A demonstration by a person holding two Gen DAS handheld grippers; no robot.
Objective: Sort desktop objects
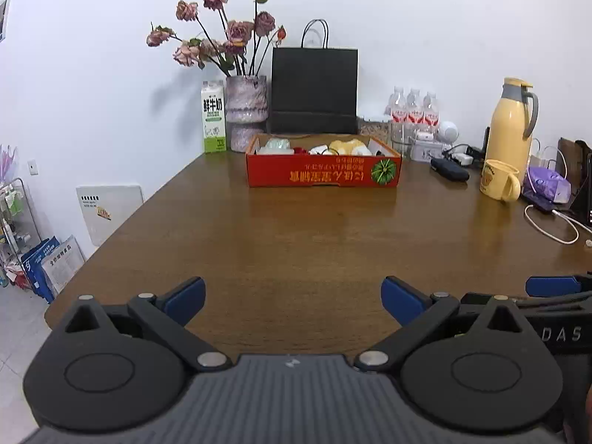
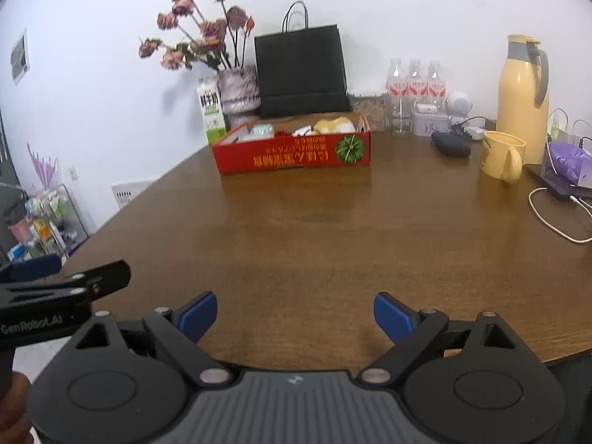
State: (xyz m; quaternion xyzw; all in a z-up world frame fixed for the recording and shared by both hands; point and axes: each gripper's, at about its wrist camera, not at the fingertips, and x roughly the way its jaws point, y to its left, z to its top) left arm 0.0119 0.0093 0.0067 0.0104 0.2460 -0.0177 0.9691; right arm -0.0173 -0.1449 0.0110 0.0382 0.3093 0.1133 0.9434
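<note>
Left wrist view: the left gripper [image 1: 293, 301] is held low over the near edge of the brown wooden table [image 1: 314, 244], its blue-padded fingers [image 1: 187, 299] spread wide with nothing between them. At the far middle of the table a red cardboard box [image 1: 323, 174] is seen, open at the top, with a yellow item [image 1: 346, 146], a pale green item [image 1: 278, 145] and other small things lying inside. Behind the box a black paper bag [image 1: 314, 88] is stood against the wall, with a vase of dried roses [image 1: 247, 111] and a milk carton [image 1: 214, 120] to its left. To the right a yellow mug [image 1: 499, 184] and a yellow thermos jug [image 1: 512, 122] are placed. In the right wrist view the right gripper [image 2: 295, 316] is likewise held over the near edge, fingers spread wide and empty.
</note>
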